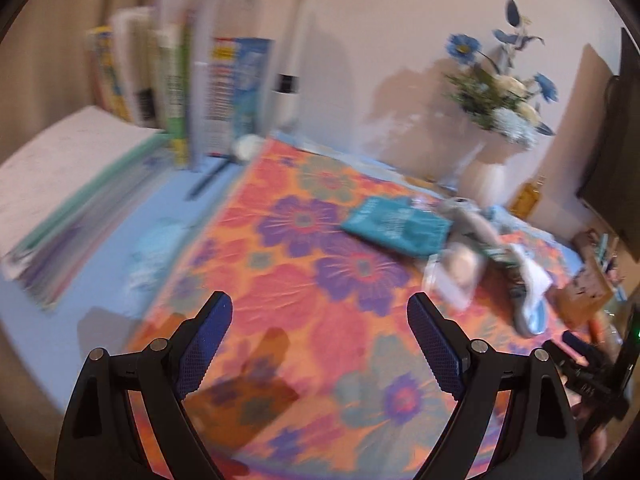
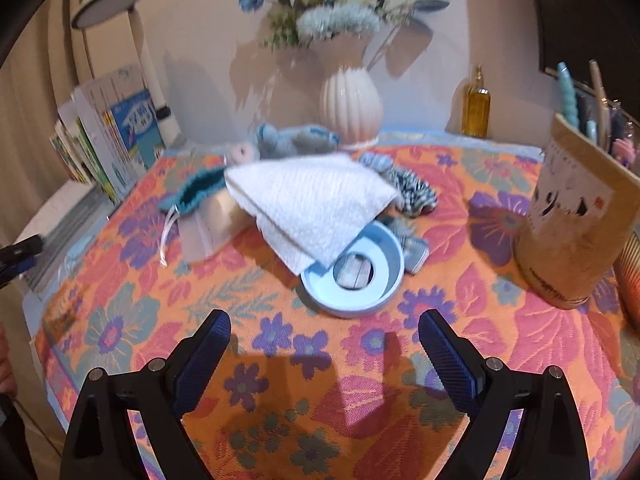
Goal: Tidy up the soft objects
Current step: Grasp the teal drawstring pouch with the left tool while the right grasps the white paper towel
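A folded white towel (image 2: 312, 204) lies on the floral tablecloth (image 2: 360, 360), draped over the rim of a light blue round bowl (image 2: 356, 280). A teal knitted cloth (image 2: 196, 192) lies to its left, a striped sock (image 2: 412, 188) to its right, and a grey-blue plush toy (image 2: 292, 140) behind. My right gripper (image 2: 324, 336) is open and empty, just in front of the bowl. My left gripper (image 1: 320, 320) is open and empty above the cloth; the teal cloth (image 1: 396, 224), the plush toy (image 1: 472, 220) and the towel (image 1: 532, 272) lie ahead to its right.
A white ribbed vase (image 2: 352, 108) with flowers stands at the back, with an amber bottle (image 2: 476, 108) to its right. A paper bag (image 2: 576, 220) with pens stands at the right. Books (image 1: 180, 88) stand at the left wall beside a stack of papers (image 1: 68, 200). A clear plastic pouch (image 2: 208, 228) lies left of the towel.
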Demonstrator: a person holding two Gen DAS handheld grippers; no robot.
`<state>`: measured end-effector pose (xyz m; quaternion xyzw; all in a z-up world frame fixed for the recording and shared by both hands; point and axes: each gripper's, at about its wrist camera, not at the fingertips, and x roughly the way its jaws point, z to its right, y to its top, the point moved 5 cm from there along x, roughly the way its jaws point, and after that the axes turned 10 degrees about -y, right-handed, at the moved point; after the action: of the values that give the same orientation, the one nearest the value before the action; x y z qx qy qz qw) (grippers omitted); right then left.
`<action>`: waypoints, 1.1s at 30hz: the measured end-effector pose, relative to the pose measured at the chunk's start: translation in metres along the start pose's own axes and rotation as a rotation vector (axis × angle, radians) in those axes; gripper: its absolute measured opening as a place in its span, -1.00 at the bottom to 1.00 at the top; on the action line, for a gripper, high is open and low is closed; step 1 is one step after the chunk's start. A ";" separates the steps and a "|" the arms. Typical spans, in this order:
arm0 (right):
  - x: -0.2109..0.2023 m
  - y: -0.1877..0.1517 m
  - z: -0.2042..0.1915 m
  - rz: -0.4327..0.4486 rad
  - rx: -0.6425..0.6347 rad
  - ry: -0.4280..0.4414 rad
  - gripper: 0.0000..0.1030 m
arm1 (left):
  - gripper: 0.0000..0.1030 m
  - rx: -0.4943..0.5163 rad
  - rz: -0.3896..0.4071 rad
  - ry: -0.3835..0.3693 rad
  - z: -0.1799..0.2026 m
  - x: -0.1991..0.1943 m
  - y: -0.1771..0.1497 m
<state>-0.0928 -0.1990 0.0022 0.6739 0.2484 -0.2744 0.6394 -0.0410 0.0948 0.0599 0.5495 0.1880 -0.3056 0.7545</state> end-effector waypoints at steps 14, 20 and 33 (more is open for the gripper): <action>-0.007 0.049 0.025 0.026 0.207 0.215 1.00 | 0.72 -0.309 -0.242 -0.240 0.029 0.168 0.028; 0.024 0.071 -0.008 -0.006 0.106 0.147 1.00 | 0.72 -0.298 -0.221 -0.224 0.033 0.188 0.039; 0.061 0.080 -0.019 -0.017 0.037 -0.049 -0.26 | -0.78 -0.167 -0.167 -0.134 0.043 0.191 0.046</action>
<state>0.0073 -0.1858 0.0195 0.6764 0.2334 -0.3008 0.6304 0.1292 0.0150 -0.0114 0.4455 0.2072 -0.3867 0.7805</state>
